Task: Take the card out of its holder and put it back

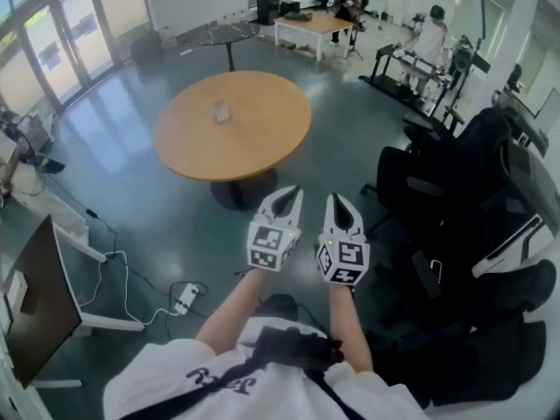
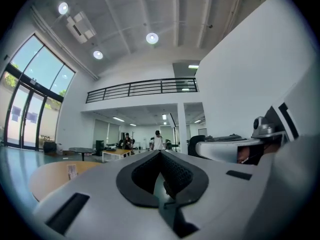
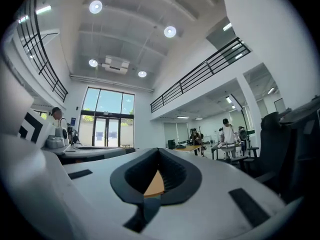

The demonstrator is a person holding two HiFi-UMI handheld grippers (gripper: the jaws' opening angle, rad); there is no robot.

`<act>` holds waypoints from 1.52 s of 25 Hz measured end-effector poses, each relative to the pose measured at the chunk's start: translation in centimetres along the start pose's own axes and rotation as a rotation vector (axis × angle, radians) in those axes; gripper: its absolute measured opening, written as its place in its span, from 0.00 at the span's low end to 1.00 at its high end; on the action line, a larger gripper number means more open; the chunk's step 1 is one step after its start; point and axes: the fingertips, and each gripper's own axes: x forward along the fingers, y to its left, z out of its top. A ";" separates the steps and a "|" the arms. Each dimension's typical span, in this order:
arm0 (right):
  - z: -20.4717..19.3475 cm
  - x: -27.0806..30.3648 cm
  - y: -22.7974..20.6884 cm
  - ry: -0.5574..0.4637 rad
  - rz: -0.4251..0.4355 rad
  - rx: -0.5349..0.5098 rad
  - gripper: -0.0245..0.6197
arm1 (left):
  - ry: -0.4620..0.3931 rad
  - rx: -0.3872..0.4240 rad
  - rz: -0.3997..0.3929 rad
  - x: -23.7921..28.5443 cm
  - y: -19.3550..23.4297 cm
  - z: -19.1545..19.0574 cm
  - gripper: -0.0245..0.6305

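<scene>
A small card holder with a card (image 1: pixel 221 110) stands on the round wooden table (image 1: pixel 262 147), left of its middle; it also shows as a small pale card holder (image 2: pixel 72 171) in the left gripper view. My left gripper (image 1: pixel 290 194) and right gripper (image 1: pixel 338 203) hang side by side over the floor, short of the table's near edge. Both are shut with nothing between their tips. In each gripper view the jaws meet at a point: left gripper (image 2: pixel 161 153), right gripper (image 3: pixel 159 151).
Black office chairs (image 1: pixel 455 182) crowd the right side. A monitor on a stand (image 1: pixel 39 300) and a power strip with cables (image 1: pixel 184 297) lie at the lower left. Farther back are a dark round table (image 1: pixel 219 35), a wooden desk (image 1: pixel 313 24) and several people.
</scene>
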 end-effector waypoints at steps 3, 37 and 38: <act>-0.3 0.5 -2.1 -0.013 -0.064 0.011 0.06 | -0.010 -0.012 -0.055 2.5 -0.7 -0.6 0.05; -1.6 27.0 -10.9 0.111 0.104 0.032 0.06 | 0.031 -0.096 0.080 24.7 12.4 -3.4 0.05; -1.5 28.3 -10.6 0.113 0.147 0.030 0.06 | 0.033 -0.102 0.118 25.2 13.2 -3.4 0.05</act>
